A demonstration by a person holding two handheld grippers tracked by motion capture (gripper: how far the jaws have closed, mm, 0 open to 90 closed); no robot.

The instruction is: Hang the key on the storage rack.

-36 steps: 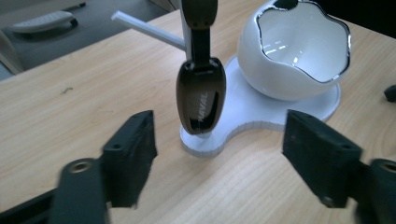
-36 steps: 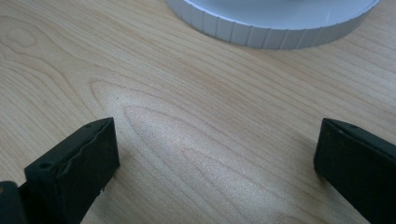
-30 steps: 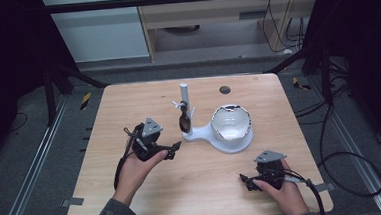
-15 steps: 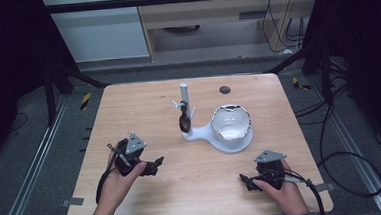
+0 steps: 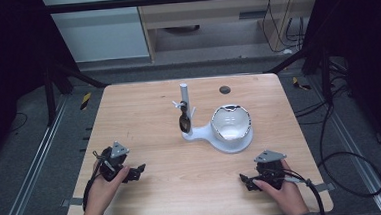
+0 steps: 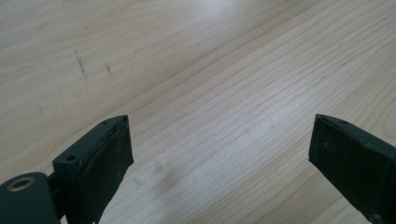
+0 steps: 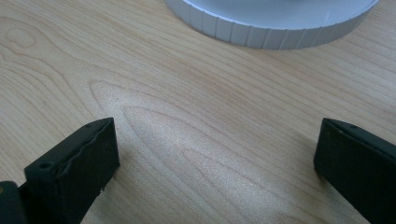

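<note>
Both grippers spread, empty: left gripper [image 5: 132, 172], right gripper [image 5: 248, 180] low over bench [image 5: 144, 115]. White stand [image 5: 215, 131] untouched; progress indeterminate.

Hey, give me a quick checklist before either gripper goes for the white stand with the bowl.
1. Left gripper open: ok, jaws wide apart in the left gripper view.
2. Right gripper open: ok, jaws wide apart.
3. Both grippers empty: ok, only bare table between the jaws.
4. Path to the white stand: ok, no clutter on the wood between.
5. Bowl seated on the stand: ok, it sits upright.
6. Dark piece hanging on the post, firmly attached: cannot tell.
</note>
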